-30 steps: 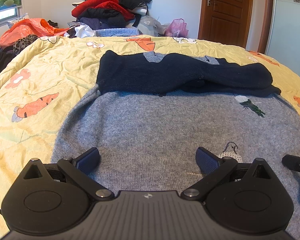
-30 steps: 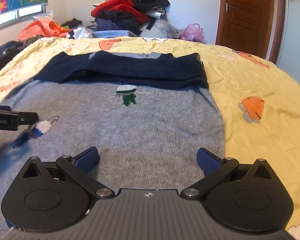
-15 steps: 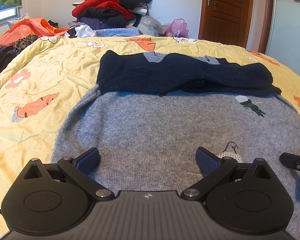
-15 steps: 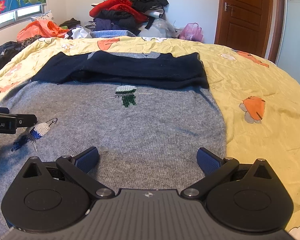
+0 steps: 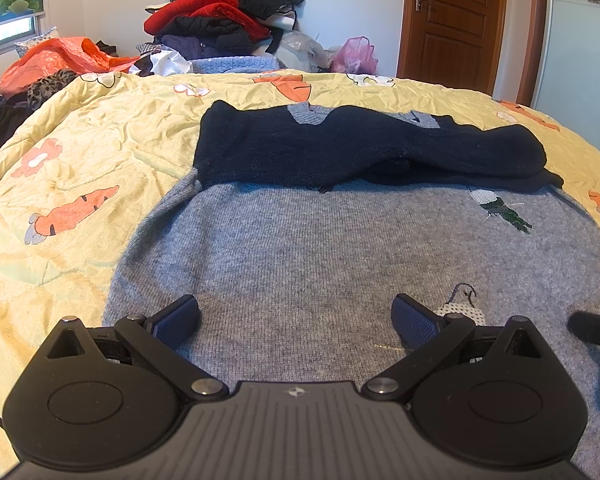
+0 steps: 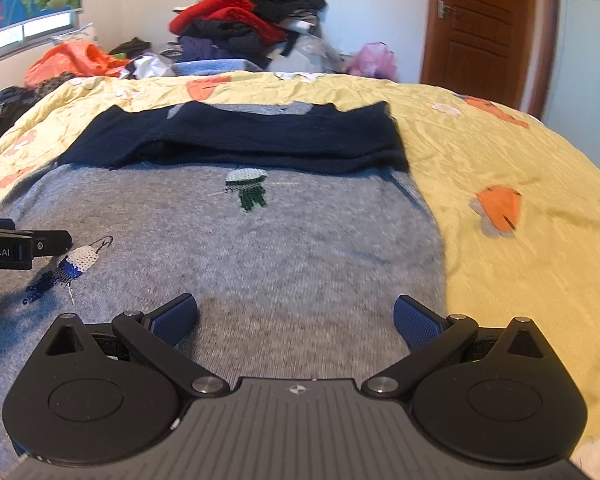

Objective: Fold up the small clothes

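Both the left gripper [image 5: 296, 316] and right gripper [image 6: 296, 316] are spread wide, holding nothing, low over the gray sweater [image 5: 340, 252] lying flat on the yellow bedspread [image 5: 80, 152], navy sleeves [image 6: 240, 140] folded across its far end.

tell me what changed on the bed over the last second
Very little. In the left wrist view the right gripper has slid a touch toward the right edge; the right wrist view is slightly blurred, so that hand is moving a little. Both grippers, left included, stay open and empty over the grey sweater. The folded navy sleeves and yellow quilt are unchanged.
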The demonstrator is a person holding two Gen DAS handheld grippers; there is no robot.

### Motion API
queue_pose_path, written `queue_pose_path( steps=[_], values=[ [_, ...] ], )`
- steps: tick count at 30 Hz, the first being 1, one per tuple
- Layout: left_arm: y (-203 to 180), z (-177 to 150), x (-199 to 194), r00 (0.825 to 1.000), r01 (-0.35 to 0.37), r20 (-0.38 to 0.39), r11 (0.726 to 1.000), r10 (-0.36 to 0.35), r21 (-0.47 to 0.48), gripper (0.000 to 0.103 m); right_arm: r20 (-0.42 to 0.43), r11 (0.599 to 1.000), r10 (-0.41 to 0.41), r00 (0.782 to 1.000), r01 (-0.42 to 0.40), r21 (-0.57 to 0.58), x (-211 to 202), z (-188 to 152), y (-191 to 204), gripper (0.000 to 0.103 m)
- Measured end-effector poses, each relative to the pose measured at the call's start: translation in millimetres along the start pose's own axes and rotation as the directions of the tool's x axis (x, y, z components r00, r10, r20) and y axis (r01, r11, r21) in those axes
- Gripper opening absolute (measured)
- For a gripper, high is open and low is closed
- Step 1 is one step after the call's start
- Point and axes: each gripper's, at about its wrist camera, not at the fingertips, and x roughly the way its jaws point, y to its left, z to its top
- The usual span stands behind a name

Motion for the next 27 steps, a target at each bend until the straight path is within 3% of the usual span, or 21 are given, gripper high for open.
queue_pose_path(
  steps=[8,16,21,23,27],
  values=[
    [0.7,-0.2,-0.2,1.0,-0.003,-0.002,1.0,0.003,-0.002,0.103,0.008,1.0,-0.014,1.0,0.014,0.017,-5.2,-7.6,2.7,0.103],
    [0.3,-7.2,-15.9,0.998,-0.052,-0.028,0.999,0.052,-0.003,0.103,0.01,1.0,-0.009,1.0,0.009,0.018,-4.8,-6.7,2.5,0.103],
    [-4.2,-23.3,-27.4,1.0,-0.024,-0.009,0.998,0.024,0.05,0.103,0.01,1.0,-0.01,1.0,0.009,0.018,-4.8,-6.8,2.7,0.103],
    [0.5,-24.3,-26.8,1.0,0.005,-0.005,1.0,-0.005,0.023,0.103,0.01,1.0,-0.009,1.0,0.009,0.018,-4.7,-7.0,2.7,0.103],
    [-0.6,-21.0,-23.2,1.0,-0.01,-0.007,1.0,0.01,0.011,0.103,0.01,1.0,-0.009,1.0,0.009,0.017,-4.5,-6.1,3.0,0.103]
  ],
)
